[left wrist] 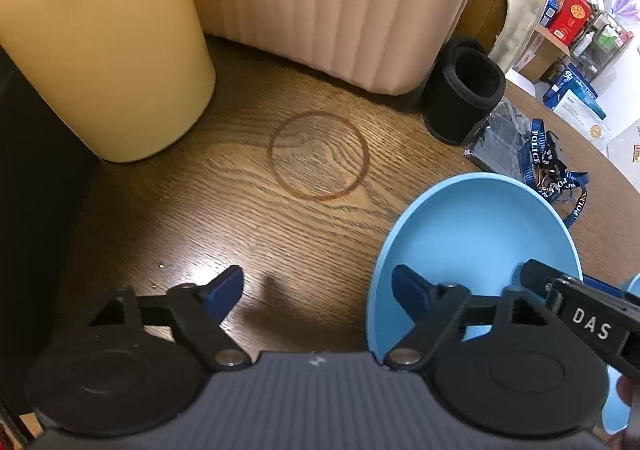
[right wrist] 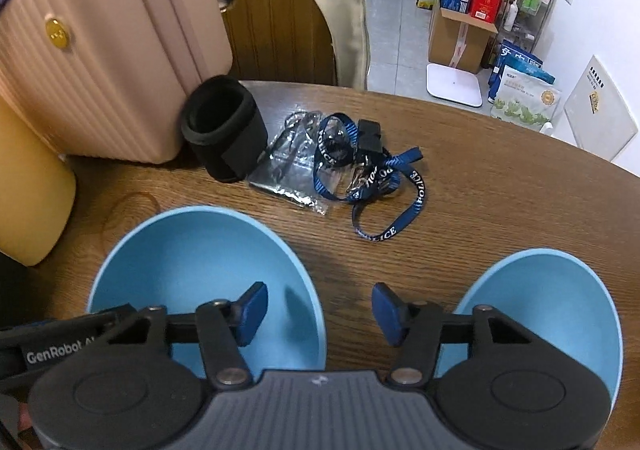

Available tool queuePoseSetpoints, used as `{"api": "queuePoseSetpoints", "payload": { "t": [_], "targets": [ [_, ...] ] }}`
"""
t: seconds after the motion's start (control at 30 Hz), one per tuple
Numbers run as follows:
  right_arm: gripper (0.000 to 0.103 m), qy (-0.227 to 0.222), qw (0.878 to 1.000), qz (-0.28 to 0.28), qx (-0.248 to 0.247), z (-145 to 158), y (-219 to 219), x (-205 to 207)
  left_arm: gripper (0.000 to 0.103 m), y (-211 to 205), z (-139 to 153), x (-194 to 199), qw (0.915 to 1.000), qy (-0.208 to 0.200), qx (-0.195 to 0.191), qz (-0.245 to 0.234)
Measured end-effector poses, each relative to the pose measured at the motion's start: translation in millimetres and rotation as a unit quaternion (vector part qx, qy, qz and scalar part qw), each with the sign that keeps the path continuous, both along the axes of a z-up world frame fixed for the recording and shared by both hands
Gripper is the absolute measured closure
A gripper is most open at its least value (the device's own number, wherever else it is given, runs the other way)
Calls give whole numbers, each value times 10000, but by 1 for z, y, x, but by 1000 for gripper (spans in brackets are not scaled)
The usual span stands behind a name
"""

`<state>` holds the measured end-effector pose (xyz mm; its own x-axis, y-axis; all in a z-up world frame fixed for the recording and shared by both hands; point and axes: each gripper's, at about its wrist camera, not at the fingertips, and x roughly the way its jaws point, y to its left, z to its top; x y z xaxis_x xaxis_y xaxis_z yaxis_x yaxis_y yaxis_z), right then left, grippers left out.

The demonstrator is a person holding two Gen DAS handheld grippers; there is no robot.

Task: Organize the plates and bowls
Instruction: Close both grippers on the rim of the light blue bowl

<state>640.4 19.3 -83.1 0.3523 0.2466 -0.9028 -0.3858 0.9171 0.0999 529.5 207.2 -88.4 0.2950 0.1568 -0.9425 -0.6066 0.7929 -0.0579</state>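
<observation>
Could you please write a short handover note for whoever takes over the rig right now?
Left gripper: open, empty, its right finger over the left blue bowl's rim.
Right gripper: open, empty, over bare wooden table between the two bowls.
Right blue bowl: sits apart from the left one, both upright.
Done: nothing stacked yet.
Left: grip a bowl by its rim and nest it in the other. Mind the lanyard behind.

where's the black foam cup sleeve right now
In the right wrist view, the black foam cup sleeve stands upper left on the wooden table, between the pink suitcase and the blue lanyard.
</observation>
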Motion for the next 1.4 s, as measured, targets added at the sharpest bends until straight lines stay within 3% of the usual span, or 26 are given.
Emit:
{"api": "queuePoseSetpoints", "payload": {
  "t": [0.17,0.3,0.43,0.53,1.4],
  "targets": [
    [64,56,10000,19,-65,-11,1,1,39,0,-10,2,9997,-57,-254,-32],
    [68,21,10000,51,7,-13,1,1,58,0,-16,1,9985,-158,-524,-14],
    [83,20,9998,145,145,-12,2,-2,76,0,-15,0,9968,-324,-733,-20],
    [86,-84,9997,213,126,-9,4,-5,81,-2,-14,0,9965,-373,-753,-48],
    [95,-378,9983,362,253,9,-6,-24,88,-10,0,-19,9955,-629,-705,15]
  ]
}}
